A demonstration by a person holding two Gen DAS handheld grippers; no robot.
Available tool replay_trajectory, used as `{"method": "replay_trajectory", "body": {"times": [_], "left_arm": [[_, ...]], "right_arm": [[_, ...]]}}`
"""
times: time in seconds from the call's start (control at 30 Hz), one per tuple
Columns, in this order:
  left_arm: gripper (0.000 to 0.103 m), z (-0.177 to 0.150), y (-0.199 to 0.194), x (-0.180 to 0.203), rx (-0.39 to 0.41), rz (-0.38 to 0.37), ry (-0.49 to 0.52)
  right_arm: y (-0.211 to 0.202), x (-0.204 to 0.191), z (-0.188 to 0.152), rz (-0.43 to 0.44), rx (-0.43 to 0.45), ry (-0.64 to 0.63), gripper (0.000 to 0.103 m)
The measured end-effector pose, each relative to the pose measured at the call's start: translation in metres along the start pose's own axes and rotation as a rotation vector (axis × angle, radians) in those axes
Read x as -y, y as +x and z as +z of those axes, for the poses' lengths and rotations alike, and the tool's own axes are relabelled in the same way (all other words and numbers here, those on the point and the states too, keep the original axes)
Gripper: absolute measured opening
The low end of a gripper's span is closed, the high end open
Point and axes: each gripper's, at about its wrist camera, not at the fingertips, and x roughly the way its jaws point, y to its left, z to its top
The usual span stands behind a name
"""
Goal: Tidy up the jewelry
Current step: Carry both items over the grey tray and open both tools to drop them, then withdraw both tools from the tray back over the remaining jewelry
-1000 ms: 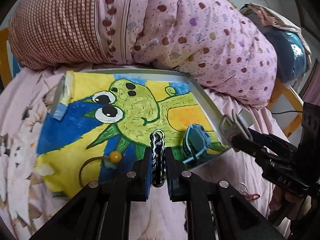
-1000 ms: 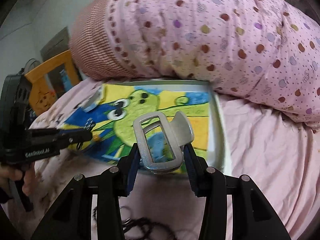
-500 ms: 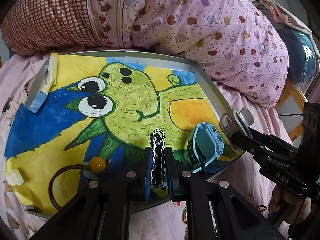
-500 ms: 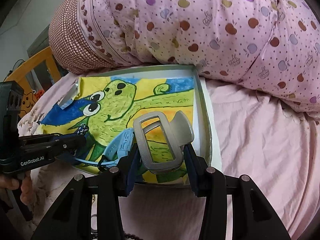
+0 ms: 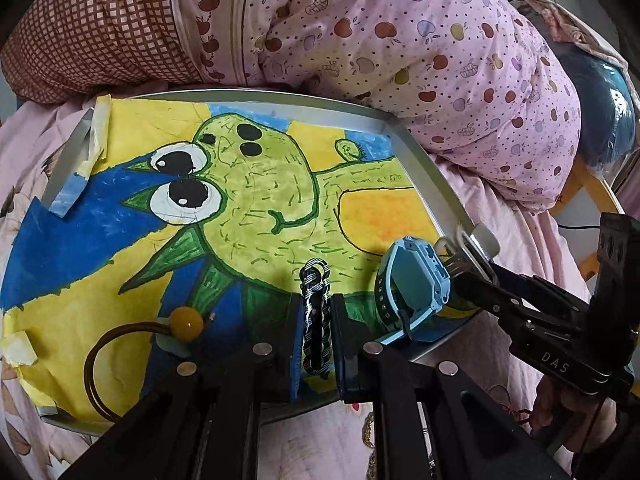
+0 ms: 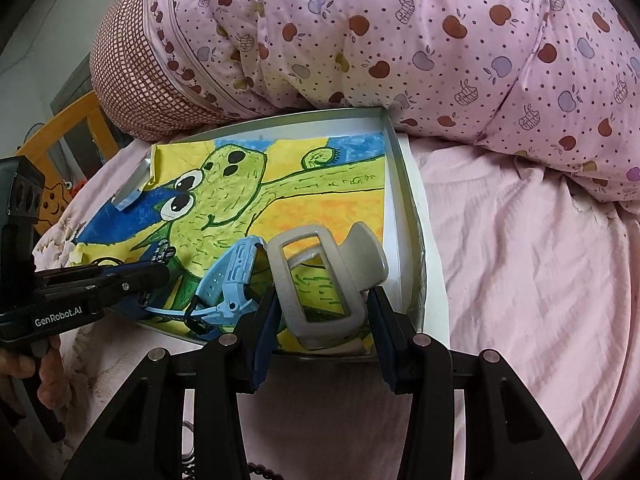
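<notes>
In the left wrist view, a metal tray [image 5: 432,168] was seen on a pink bed sheet [image 5: 520,248], with a bright frog drawing [image 5: 256,184] laid inside it. At the left of the drawing, near the front edge, a brown hair tie with a yellow bead [image 5: 185,322] was lying flat. In the middle, a black and white braided band [image 5: 316,320] was squeezed upright between the closed fingers of the left gripper [image 5: 316,340]. Just to the right, a blue watch [image 5: 414,280] was resting on the drawing. Farther right, a grey hair claw clip [image 6: 324,276] was pinched by the right gripper [image 6: 320,328] and held over the tray's near right corner, beside the watch. A pink quilt with apples [image 6: 400,40] was piled behind the tray.
</notes>
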Motion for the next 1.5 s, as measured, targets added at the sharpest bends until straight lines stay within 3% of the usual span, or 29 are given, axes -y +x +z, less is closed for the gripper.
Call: {"method": "replay_trajectory", "body": {"times": [0.17, 0.2, 0.3, 0.37, 0.5, 0.77, 0.9, 1.13, 1.5], "left_arm": [[0.014, 0.001, -0.001, -0.004, -0.008, 0.010, -0.034], [0.015, 0.001, -0.002, -0.006, -0.007, 0.005, -0.045], [0.037, 0.000, -0.009, -0.010, 0.014, 0.006, -0.075], [0.063, 0.000, -0.015, -0.013, 0.036, 0.004, -0.091], [0.072, 0.000, -0.028, -0.014, 0.069, 0.018, -0.119], [0.101, -0.007, -0.059, 0.000, 0.120, 0.057, -0.096], [0.103, -0.015, -0.077, 0.013, 0.133, 0.055, -0.050], [0.103, -0.034, -0.115, 0.035, 0.178, 0.080, 0.030], [0.103, -0.081, -0.173, 0.069, 0.241, 0.093, 0.118]], "right_arm": [[-0.005, 0.002, -0.001, 0.001, 0.004, -0.007, 0.043], [-0.006, 0.002, -0.001, 0.002, 0.008, -0.006, 0.047], [-0.015, 0.006, -0.003, -0.003, 0.032, 0.000, 0.054], [-0.021, 0.009, -0.003, -0.006, 0.040, 0.001, 0.054], [-0.035, 0.015, -0.004, -0.017, 0.071, 0.015, 0.068], [-0.074, 0.022, -0.008, -0.006, 0.157, 0.053, 0.090], [-0.094, 0.019, -0.013, -0.027, 0.195, 0.043, 0.101], [-0.139, 0.012, -0.027, -0.052, 0.249, -0.002, 0.101], [-0.192, 0.008, -0.067, -0.059, 0.252, 0.001, 0.101]]}}
